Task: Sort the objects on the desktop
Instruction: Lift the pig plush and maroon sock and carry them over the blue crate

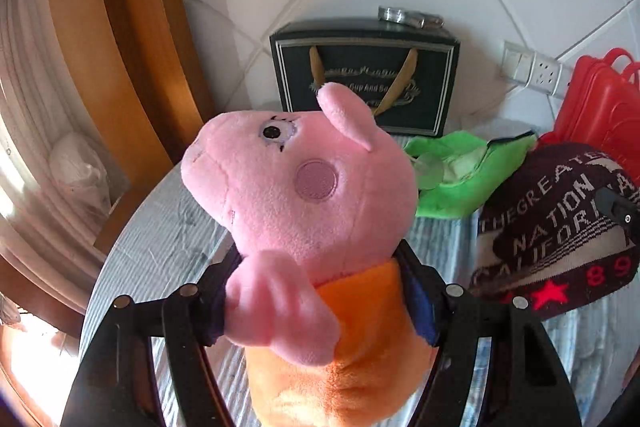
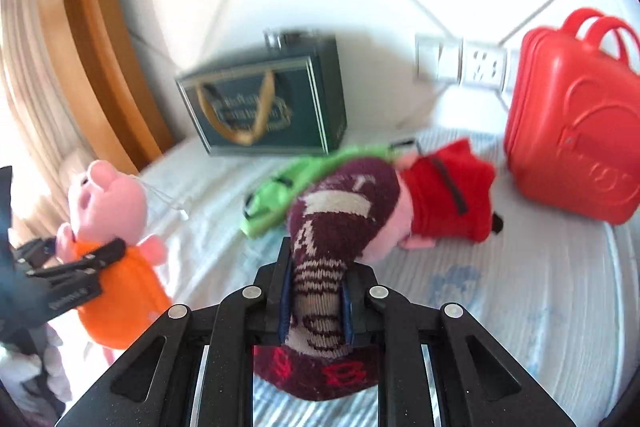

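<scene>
L tool (image 1: 320, 291) gripping 1 orange-dressed pig plush (image 1: 304, 187); R tool (image 2: 316, 311) clamping 1 knit hat (image 2: 340, 211); 2nd pig plush (image 2: 444, 199), prob., lying nearby

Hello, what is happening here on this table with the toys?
A person is sorting things on a table with two hand-held grippers. The left gripper is shut on a pink pig toy in an orange dress and holds it above the table. The right gripper is shut on a dark knitted hat. A second pig toy in a red dress, a green cloth item, a red plastic case and a dark gift box lie or stand behind.
</scene>
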`<action>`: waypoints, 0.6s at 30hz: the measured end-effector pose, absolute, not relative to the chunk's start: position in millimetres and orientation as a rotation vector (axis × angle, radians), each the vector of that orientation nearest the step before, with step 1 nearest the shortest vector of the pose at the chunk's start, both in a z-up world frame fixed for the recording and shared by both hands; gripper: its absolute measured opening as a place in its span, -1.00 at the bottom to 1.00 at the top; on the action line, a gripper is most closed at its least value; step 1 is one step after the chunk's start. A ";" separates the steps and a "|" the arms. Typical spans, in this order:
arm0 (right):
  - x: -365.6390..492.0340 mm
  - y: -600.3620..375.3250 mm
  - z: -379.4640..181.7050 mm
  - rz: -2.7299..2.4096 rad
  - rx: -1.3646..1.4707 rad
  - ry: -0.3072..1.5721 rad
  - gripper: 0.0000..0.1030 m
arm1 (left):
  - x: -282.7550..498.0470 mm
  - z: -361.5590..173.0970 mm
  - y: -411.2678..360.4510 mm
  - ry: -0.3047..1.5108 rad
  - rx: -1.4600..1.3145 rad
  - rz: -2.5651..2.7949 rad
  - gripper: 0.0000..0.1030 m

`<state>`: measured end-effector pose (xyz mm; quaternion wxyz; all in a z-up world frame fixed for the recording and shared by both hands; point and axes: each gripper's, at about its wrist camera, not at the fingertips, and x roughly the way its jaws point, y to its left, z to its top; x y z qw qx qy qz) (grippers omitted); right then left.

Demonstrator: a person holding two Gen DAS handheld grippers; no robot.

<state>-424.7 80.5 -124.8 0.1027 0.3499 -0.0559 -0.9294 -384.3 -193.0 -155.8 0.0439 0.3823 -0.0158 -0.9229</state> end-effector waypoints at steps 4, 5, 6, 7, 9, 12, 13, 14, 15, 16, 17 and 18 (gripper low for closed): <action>-377.1 92.3 -78.1 -2.818 0.855 -0.183 -0.64 | -345.3 -113.8 -176.4 -0.040 1.044 -2.891 0.35; -366.3 94.0 -65.3 -2.840 0.810 -0.181 -0.64 | -335.4 -104.3 -172.6 -0.041 1.018 -2.905 0.35; -354.0 97.2 -53.2 -2.868 0.765 -0.175 -0.64 | -325.1 -94.9 -168.8 -0.041 0.997 -2.919 0.36; -343.0 101.4 -41.0 -2.898 0.720 -0.166 -0.64 | -314.5 -86.1 -165.3 -0.038 0.978 -2.933 0.35; -317.0 111.3 -19.2 -2.935 0.632 -0.178 -0.64 | -294.6 -69.5 -156.6 -0.042 0.942 -2.961 0.35; -280.6 130.8 7.9 -2.995 0.508 -0.208 -0.64 | -265.9 -47.3 -141.5 -0.053 0.879 -2.990 0.35; -267.9 137.3 16.2 -3.019 0.465 -0.208 -0.64 | -256.5 -40.2 -136.9 -0.053 0.858 -3.001 0.35; -254.8 144.9 24.0 -3.035 0.425 -0.212 -0.64 | -247.6 -34.4 -131.5 -0.052 0.840 -3.011 0.35; -242.8 151.7 31.2 -3.047 0.383 -0.219 -0.64 | -238.9 -28.2 -126.6 -0.054 0.822 -3.020 0.35; -229.9 158.0 37.5 -3.062 0.337 -0.221 -0.64 | -230.1 -22.8 -122.0 -0.056 0.805 -3.026 0.35; -218.3 164.2 43.8 -3.080 0.296 -0.216 -0.64 | -221.7 -17.7 -117.0 -0.056 0.788 -3.032 0.35; -207.1 170.7 49.2 -3.097 0.258 -0.211 -0.64 | -213.5 -13.4 -112.2 -0.055 0.771 -3.038 0.36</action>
